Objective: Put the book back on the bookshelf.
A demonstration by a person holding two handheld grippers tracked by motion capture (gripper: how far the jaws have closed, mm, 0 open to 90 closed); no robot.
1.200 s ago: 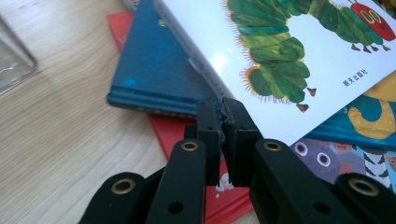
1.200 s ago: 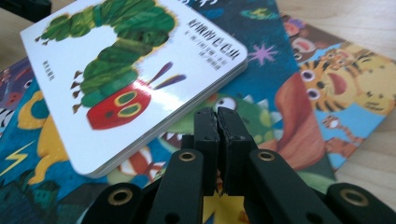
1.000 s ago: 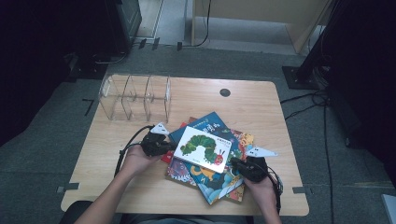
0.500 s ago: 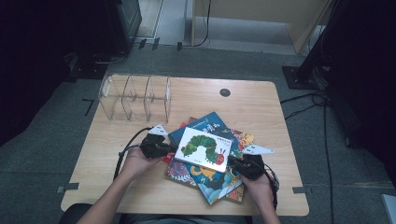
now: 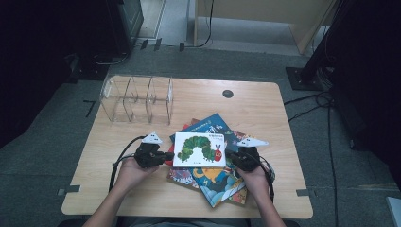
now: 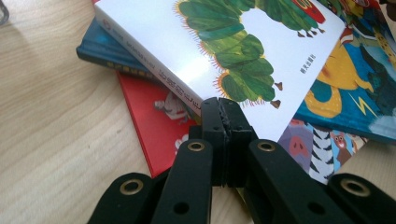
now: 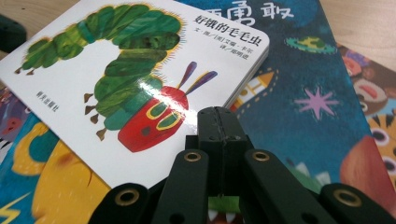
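Note:
A white board book with a green caterpillar [image 5: 199, 149] lies on top of a loose pile of picture books at the table's [image 5: 265, 109] front middle. My left gripper [image 5: 169, 155] is shut, and its tips [image 6: 223, 109] rest against the book's [image 6: 243, 42] left edge. My right gripper [image 5: 230, 159] is shut too, its tips [image 7: 217, 116] against the right edge of the book [image 7: 116, 84]. Nothing is between either pair of jaws. Under the white book lie a dark blue book [image 7: 303, 70], a red one [image 6: 161, 116] and a blue-and-yellow one [image 5: 217, 182].
A clear acrylic divider rack [image 5: 137, 99] stands at the table's back left. A small round dark grommet [image 5: 228, 93] sits near the back edge. Bare wood stretches on both sides of the pile. Cables trail from both grippers toward the front edge.
Both grippers have moved inward against the white book's two ends. The book has turned from a tilt to lie squarer with the table.

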